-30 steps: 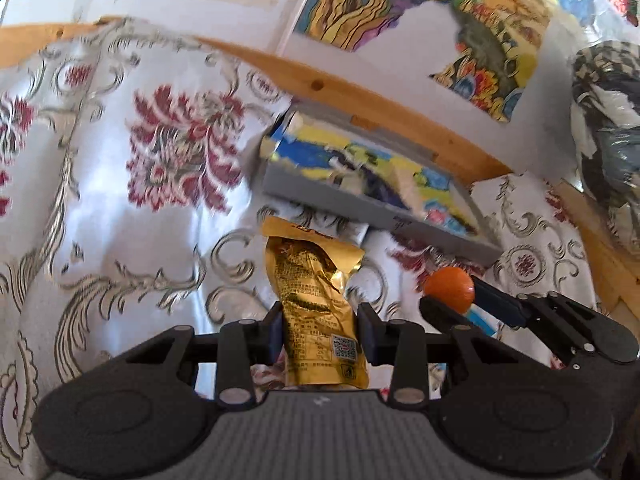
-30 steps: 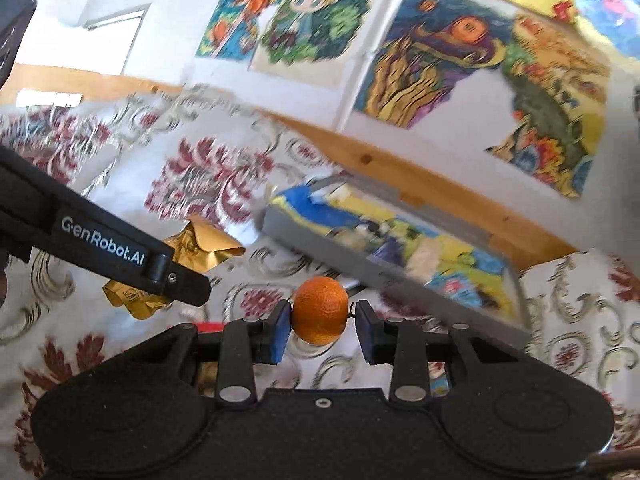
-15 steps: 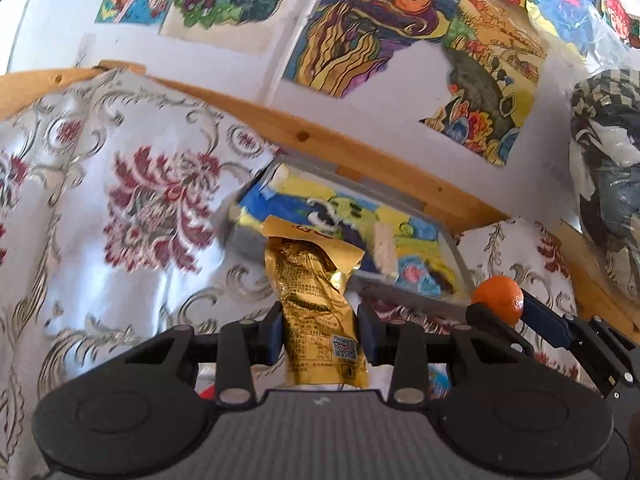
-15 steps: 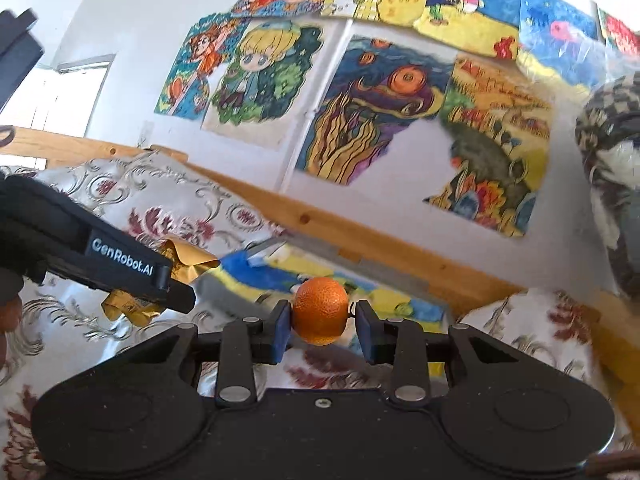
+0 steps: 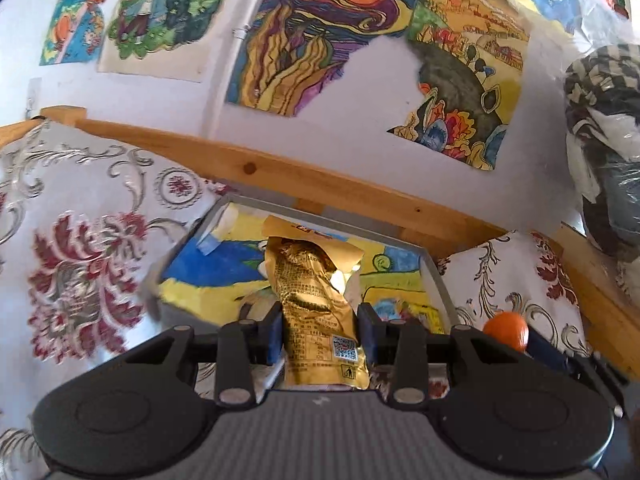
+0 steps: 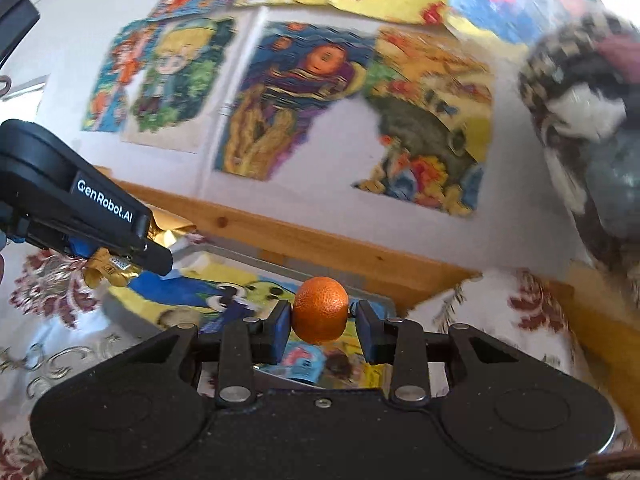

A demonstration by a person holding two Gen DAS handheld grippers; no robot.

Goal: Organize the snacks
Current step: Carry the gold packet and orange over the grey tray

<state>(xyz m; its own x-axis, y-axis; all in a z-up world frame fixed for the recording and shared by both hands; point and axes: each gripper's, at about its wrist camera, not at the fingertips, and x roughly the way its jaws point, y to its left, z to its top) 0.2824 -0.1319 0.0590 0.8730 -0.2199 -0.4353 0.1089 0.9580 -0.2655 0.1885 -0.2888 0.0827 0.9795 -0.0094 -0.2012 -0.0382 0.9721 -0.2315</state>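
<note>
White lettering reading "GenRobot.AI" runs along the side of the left gripper (image 6: 120, 256) as seen from the right wrist view. The gold snack packet (image 5: 320, 312) it carries has a small square QR code and a tiny recycling-style mark near its lower edge, plus dense fine print too small to read.

The left gripper (image 5: 320, 336) is clamped on that one gold snack packet, which stands upright between the blue-padded fingers (image 5: 272, 336), its crimped top over the grey tray (image 5: 434, 276). The right gripper (image 6: 320, 330) holds one orange (image 6: 320, 310): its left pad touches the fruit, while a thin gap shows at the right pad, so the grip looks light. In the left wrist view the orange (image 5: 506, 330) sits to the right of the tray's near corner.

Compared with one second ago, both grippers have come up and forward toward the tray. The tray, which then lay well beyond the packet on the floral cloth (image 5: 80, 272), now sits directly behind and under it, and the wall pictures fill far more of each view. The right view is now motion-blurred.

Counted: one packet, one orange, one tray lined with a blue and yellow drawing, two grippers. Behind the tray runs a wooden rail (image 5: 280, 176), and above it at least four coloured drawings (image 5: 320, 32) are stuck to the wall.
</note>
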